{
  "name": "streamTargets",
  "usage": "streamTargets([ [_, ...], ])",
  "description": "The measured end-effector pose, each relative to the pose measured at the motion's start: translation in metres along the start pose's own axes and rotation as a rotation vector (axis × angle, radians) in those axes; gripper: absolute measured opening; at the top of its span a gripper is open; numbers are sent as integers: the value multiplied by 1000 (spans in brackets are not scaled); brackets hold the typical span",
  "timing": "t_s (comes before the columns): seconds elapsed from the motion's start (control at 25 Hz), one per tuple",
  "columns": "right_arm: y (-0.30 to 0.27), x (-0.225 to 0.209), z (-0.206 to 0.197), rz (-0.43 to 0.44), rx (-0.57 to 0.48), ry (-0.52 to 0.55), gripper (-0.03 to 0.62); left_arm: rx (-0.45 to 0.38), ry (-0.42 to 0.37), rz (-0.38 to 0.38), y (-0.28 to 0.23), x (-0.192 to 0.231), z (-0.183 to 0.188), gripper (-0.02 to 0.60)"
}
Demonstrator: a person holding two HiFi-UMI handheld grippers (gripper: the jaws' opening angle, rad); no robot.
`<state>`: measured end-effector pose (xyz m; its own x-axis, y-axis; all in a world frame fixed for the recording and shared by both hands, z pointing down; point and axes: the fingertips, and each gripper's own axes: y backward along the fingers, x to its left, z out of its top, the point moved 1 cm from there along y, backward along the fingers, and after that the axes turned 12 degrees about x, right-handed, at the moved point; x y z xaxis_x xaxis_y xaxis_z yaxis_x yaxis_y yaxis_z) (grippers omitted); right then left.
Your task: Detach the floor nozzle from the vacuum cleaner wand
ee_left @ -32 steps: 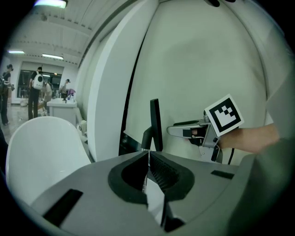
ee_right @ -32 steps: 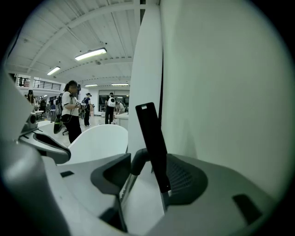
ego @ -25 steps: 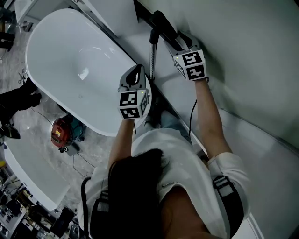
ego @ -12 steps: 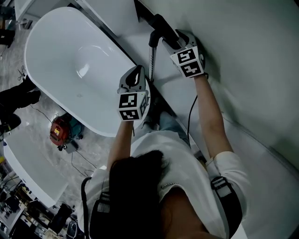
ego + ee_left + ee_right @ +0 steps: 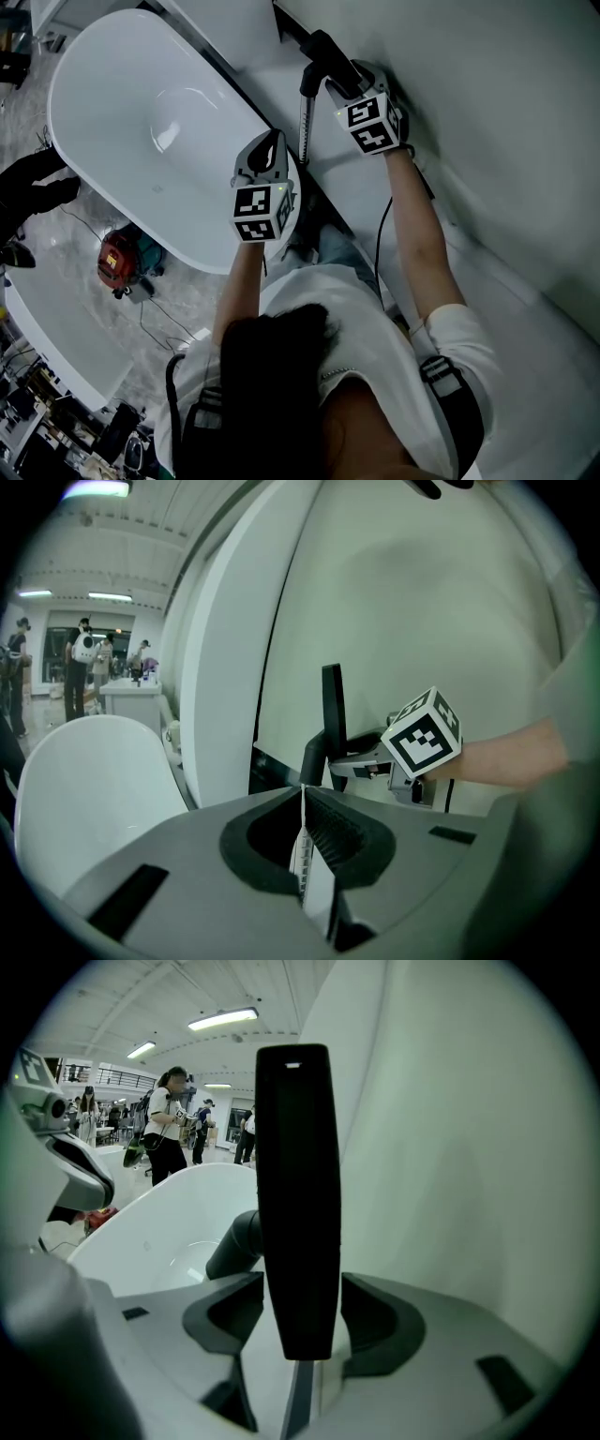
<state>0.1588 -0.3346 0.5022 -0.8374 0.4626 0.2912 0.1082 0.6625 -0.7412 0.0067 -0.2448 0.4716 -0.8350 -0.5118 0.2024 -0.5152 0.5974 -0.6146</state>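
The head view looks steeply down from above the person (image 5: 281, 375) onto the left gripper (image 5: 270, 142), the right gripper (image 5: 345, 86) and the white bathtub (image 5: 141, 112). The left gripper view rides close behind its closed jaws and faces along the wall (image 5: 422, 602) towards the right gripper. The right gripper view sits just behind its jaws, with the black bar (image 5: 295, 1194) gripped between them very near the lens, and faces across the bathtub, which all three views share
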Motion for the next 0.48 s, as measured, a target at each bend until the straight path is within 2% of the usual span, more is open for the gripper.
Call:
streamTargets([
  [0.48, -26, -5, 3, 22, 8, 40, 250, 24, 28, 1, -11, -2, -8, 9],
])
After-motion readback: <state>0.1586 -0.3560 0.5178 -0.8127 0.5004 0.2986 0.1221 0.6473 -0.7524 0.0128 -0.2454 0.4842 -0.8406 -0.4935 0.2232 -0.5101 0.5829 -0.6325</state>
